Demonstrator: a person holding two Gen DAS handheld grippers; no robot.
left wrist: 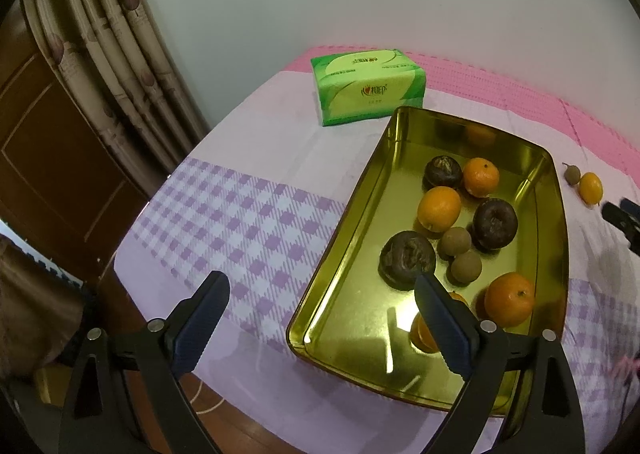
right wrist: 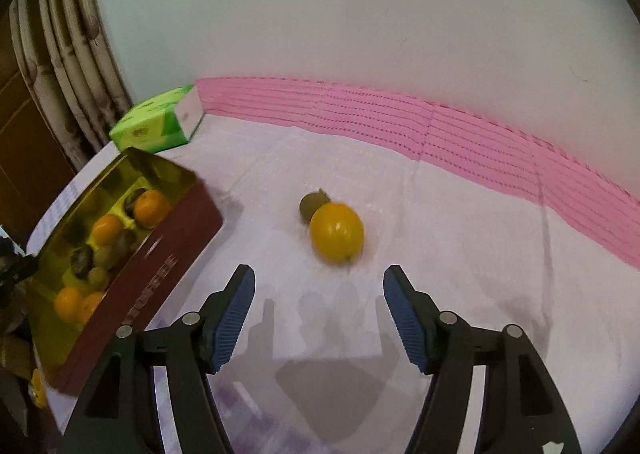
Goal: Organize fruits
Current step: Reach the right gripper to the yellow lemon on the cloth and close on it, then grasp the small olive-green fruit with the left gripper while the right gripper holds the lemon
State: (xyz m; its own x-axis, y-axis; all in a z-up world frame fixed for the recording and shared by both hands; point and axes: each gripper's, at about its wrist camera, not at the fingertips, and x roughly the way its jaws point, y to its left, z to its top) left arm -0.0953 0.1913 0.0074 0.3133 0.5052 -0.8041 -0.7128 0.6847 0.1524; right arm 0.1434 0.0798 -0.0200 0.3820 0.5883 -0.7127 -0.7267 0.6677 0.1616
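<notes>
On the lilac cloth-covered tabletop [right wrist: 248, 157]: loose fruit left beside the gold-lined tin tray [right wrist: 120, 173].
Right gripper [right wrist: 319, 286] wide apart, lining up on the smooth yellow-orange citrus [right wrist: 337, 232] — straddle squarely, avoid nudging the touching small brown-green fruit [right wrist: 312, 203]; left gripper [left wrist: 322, 296] agape, empty.

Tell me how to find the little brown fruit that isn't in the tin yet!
Start at the gold tin full of fruit on the tablecloth, then look at the bare cloth beside it, toward the pink mat. Two fruits sit touching there, ahead of the right gripper with its jaws open. The bigger, shiny one is the orange; yours is the small dull brown fruit peeking out behind it.
</notes>
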